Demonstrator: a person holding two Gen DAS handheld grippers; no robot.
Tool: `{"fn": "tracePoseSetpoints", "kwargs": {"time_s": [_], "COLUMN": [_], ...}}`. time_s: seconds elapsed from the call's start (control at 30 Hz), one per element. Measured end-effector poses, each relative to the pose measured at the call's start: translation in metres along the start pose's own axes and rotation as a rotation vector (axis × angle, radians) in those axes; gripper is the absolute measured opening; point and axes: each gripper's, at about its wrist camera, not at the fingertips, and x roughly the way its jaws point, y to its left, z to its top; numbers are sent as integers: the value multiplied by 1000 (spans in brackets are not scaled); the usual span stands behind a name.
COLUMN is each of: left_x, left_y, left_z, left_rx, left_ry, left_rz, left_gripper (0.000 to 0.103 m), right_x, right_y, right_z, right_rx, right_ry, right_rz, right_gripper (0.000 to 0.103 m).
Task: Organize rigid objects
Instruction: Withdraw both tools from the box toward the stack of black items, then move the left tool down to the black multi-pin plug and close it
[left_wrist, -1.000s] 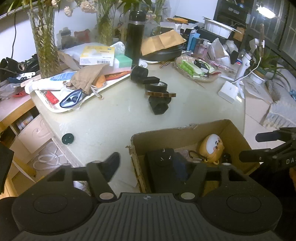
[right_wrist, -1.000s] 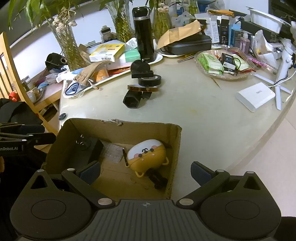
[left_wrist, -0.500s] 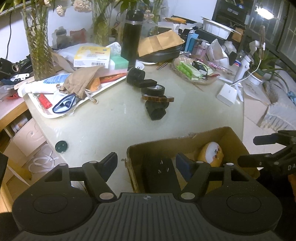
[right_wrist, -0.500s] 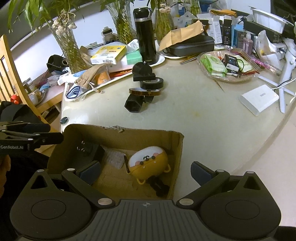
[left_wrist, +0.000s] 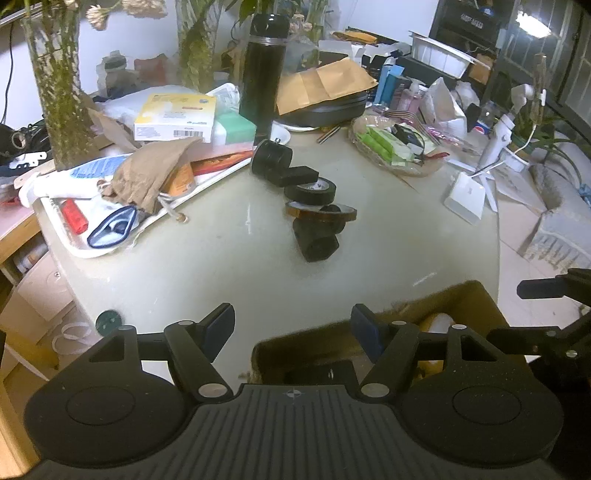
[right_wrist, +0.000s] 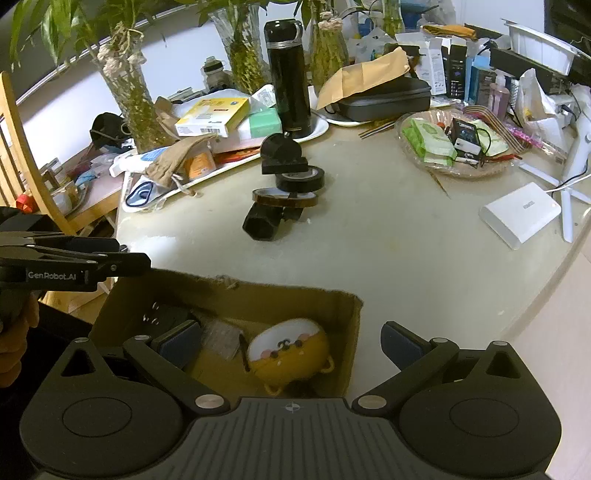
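A cardboard box (right_wrist: 295, 299) stands at the table's near edge and holds a yellow plush toy (right_wrist: 291, 354) and a black block (right_wrist: 166, 317); it also shows in the left wrist view (left_wrist: 458, 295). A cluster of black rigid objects lies mid-table: a hexagonal piece (left_wrist: 317, 240), an amber tape roll (left_wrist: 319, 212), a black tape roll (left_wrist: 310, 190) and a black cylinder on a block (left_wrist: 275, 162). My left gripper (left_wrist: 293, 325) is open and empty above the box's left corner. My right gripper (right_wrist: 291, 343) is open and empty over the box.
A white tray (left_wrist: 92, 247) with a cloth pouch (left_wrist: 147, 177) and boxes sits at left. A black flask (left_wrist: 262, 70), plant vases (left_wrist: 59, 92), a snack basket (left_wrist: 395, 147) and a white box (left_wrist: 465, 197) crowd the back and right. A wooden chair (right_wrist: 22, 155) stands left.
My left gripper has let go of the black block in the box, opened, and pulled back up and away. My right gripper has drifted slightly and stays open.
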Motion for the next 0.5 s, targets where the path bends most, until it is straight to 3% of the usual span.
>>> {"fn": "tracePoseSetpoints", "kwargs": {"time_s": [0.5], "left_x": [33], "left_y": [4], "left_z": [28], "left_rx": [-51], "left_ry": [29], "left_rz": [-29], "left_gripper": [69], "right_x": [12], "right_y": [-13], "right_z": [24], "right_rx": [8], "right_ry": [-20], "right_rz": [-13], "right_gripper": [103]}}
